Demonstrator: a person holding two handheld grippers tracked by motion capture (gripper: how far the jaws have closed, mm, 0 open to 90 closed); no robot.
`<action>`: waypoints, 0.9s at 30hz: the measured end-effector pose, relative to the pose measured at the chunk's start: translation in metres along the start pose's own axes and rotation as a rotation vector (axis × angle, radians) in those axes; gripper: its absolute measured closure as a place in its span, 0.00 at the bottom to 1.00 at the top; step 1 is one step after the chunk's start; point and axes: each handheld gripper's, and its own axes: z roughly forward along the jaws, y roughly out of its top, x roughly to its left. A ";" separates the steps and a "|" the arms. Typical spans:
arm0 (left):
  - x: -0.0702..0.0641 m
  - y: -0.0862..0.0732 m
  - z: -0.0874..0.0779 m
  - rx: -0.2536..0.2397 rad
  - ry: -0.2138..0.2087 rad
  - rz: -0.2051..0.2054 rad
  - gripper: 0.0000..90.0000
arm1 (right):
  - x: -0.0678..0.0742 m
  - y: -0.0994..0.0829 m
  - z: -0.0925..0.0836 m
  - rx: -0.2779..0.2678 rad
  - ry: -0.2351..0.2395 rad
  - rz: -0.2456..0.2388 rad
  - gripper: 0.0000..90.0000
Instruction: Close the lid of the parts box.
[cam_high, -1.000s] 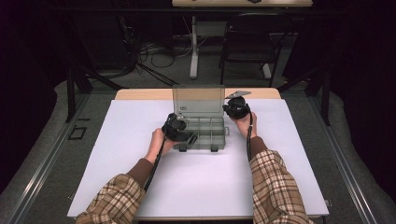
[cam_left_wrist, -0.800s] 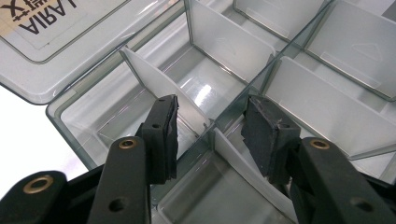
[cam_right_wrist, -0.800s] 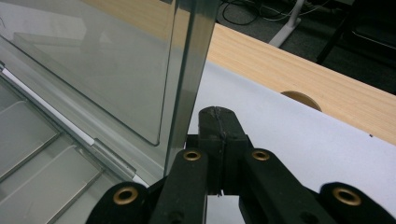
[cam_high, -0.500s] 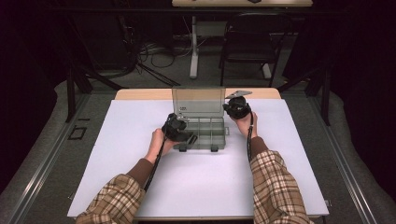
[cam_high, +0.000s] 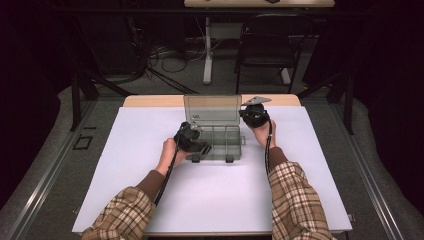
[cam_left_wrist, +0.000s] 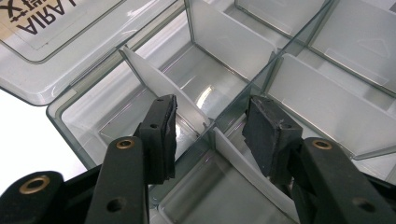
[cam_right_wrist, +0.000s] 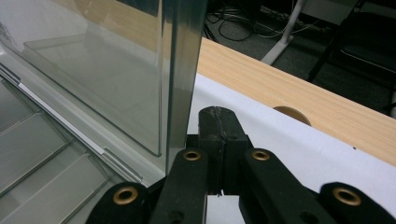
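Left gripper view has the left gripper (cam_left_wrist: 210, 123) half open over a white divider (cam_left_wrist: 163, 88) in the clear box (cam_high: 216, 142) mid-table, right gripper (cam_right_wrist: 219, 140) clenched empty beside the lid (cam_right_wrist: 112, 70); should pinch divider squarely & lift straight up.

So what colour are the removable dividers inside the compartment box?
The dividers are translucent white, clearest in the left gripper view.
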 end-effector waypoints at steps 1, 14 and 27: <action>0.000 0.000 0.000 0.001 -0.001 0.001 0.59 | 0.000 0.000 0.000 -0.001 0.000 0.000 1.00; -0.001 0.001 0.000 0.003 0.005 -0.009 0.57 | 0.001 -0.001 -0.008 -0.029 0.009 -0.019 1.00; -0.004 0.005 -0.007 -0.022 0.004 0.006 0.17 | 0.000 0.000 -0.009 -0.036 0.021 -0.028 1.00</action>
